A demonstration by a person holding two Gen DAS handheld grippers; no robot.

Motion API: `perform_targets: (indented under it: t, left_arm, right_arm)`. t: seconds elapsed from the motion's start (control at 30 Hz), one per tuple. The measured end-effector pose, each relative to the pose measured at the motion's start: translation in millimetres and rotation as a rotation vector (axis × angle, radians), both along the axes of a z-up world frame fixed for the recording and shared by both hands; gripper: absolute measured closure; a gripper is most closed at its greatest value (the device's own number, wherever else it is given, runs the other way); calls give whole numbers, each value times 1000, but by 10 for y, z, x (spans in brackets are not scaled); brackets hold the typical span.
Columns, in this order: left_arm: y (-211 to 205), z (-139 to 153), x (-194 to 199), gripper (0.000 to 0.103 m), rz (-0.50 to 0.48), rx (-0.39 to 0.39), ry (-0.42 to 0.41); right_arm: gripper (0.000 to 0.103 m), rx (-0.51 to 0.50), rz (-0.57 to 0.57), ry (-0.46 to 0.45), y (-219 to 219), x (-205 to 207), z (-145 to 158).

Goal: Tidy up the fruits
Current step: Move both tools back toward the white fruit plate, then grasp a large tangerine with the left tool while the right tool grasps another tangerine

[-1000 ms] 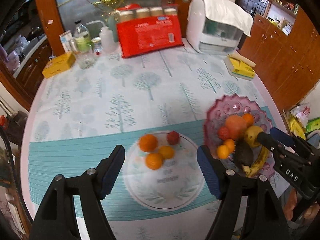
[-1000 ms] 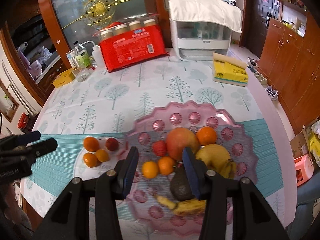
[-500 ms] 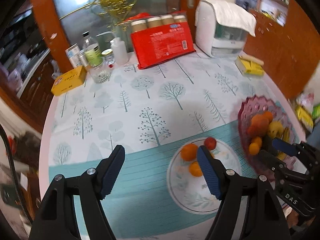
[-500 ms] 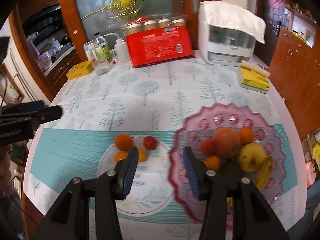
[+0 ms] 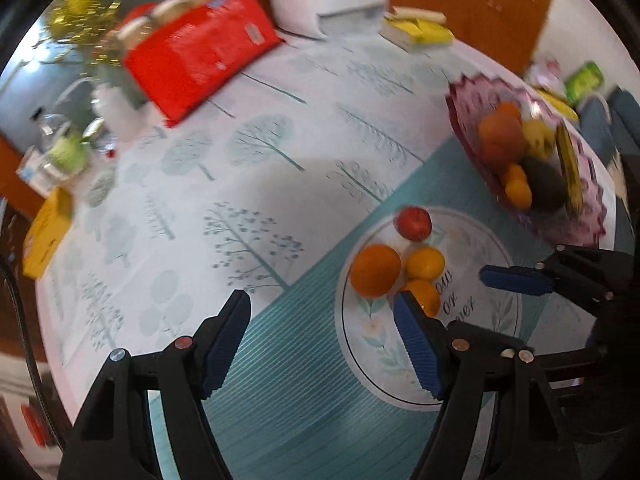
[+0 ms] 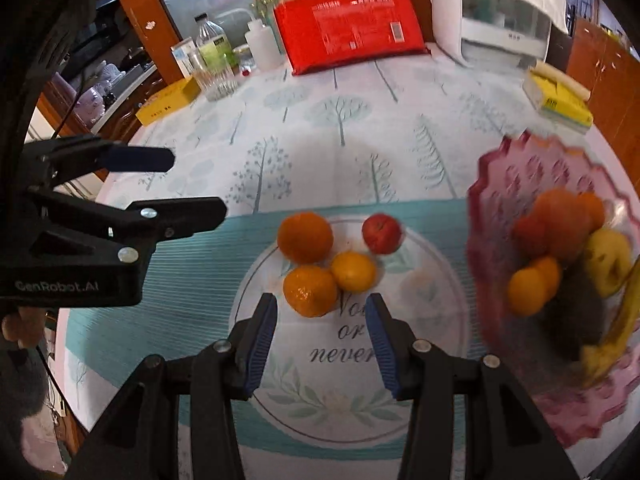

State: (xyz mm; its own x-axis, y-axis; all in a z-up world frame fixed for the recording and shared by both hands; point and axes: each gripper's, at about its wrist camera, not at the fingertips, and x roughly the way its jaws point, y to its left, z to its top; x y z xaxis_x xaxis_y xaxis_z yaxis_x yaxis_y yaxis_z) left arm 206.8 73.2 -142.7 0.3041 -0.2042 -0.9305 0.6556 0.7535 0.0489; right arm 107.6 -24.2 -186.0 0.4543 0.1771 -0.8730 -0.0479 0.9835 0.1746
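A white printed plate [image 6: 420,344] holds a large orange [image 6: 305,237], a red fruit [image 6: 382,233], a yellow-orange citrus [image 6: 354,271] and a smaller orange [image 6: 310,290]. My right gripper [image 6: 320,322] hangs open over the plate, just short of the smaller orange, with nothing between its fingers. To the right, a pink scalloped bowl [image 6: 532,168] carries oranges, a yellow fruit, a dark avocado and a banana. My left gripper [image 5: 322,320] is open and empty above the teal stripe left of the plate [image 5: 492,332]; its right finger overlaps the smaller orange [image 5: 420,298].
Along the table's far side stand a red package [image 6: 352,28], a white appliance [image 6: 500,20], bottles and a glass [image 6: 216,60], a yellow box [image 6: 168,100] and a yellow pad [image 6: 560,96]. The tree-print cloth [image 6: 340,128] covers the table; a wooden cabinet stands behind on the left.
My right gripper has swung left from over the pink bowl to over the white plate and come lower. My left gripper has dropped and rolled, so its view tilts. Neither opening changed.
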Motion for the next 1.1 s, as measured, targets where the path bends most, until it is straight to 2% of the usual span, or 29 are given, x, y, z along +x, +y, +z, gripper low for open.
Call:
perform_targets:
  t: [0.2,0.5,0.53,0.63,0.93,1.1]
  left_arm:
    - [-117,-281,63,31,-89,-12,71]
    - [-145,-477,186,33,-104,-57,137]
    - [-156,-490,197,33,-104,-62,142]
    - [-180,-536,233,34,-97,-73,156]
    - [-316,-710,303,50,-56,-113,226]
    - [-400,-770,283,58,-47,-124,237]
  right_arm:
    - [56,56,-46,48,58,81,-284]
    - [57,55,-89,43,92,217,-434]
    - [61,63,-88,36,88,215,-436]
    - [62,89,-97,20,52,186,-438]
    - [62,74,-124,12,-81,51,-395]
    - [62,80,-147,14,-158,-7,-391]
